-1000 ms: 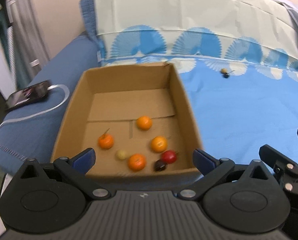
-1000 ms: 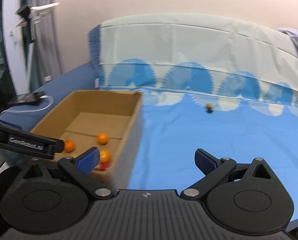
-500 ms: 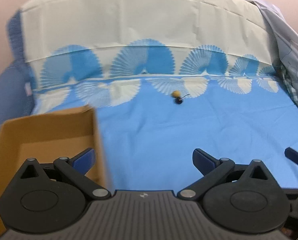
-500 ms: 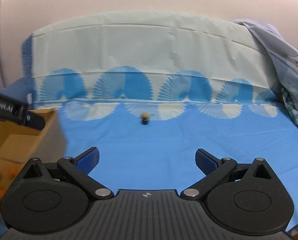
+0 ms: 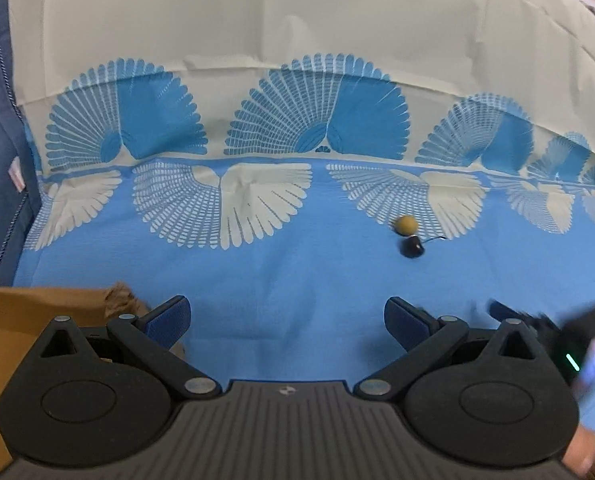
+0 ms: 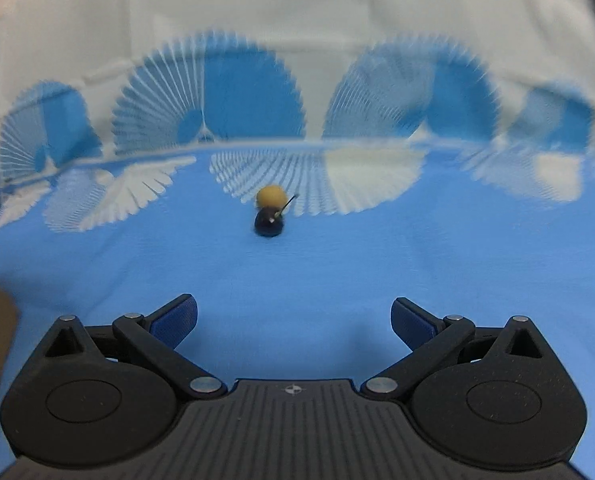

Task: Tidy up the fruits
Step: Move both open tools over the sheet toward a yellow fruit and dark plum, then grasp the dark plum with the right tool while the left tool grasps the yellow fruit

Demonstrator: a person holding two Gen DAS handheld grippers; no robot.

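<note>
my right tongs: wide apart, empty
left tongs: apart too
fruit: yellow ball touching dark cherry on the bed sheet
tip: I'd straddle the cherry only, pinch gently

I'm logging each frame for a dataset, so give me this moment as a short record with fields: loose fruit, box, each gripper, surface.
loose fruit: a yellow fruit and a dark fruit with a stem, side by side and seemingly touching on the sheet
box: cardboard box, only a corner showing at the lower left of the left wrist view
left gripper: open, holding nothing
right gripper: open, holding nothing, pointed at the two fruits
surface: blue bedsheet with white fan pattern
</note>
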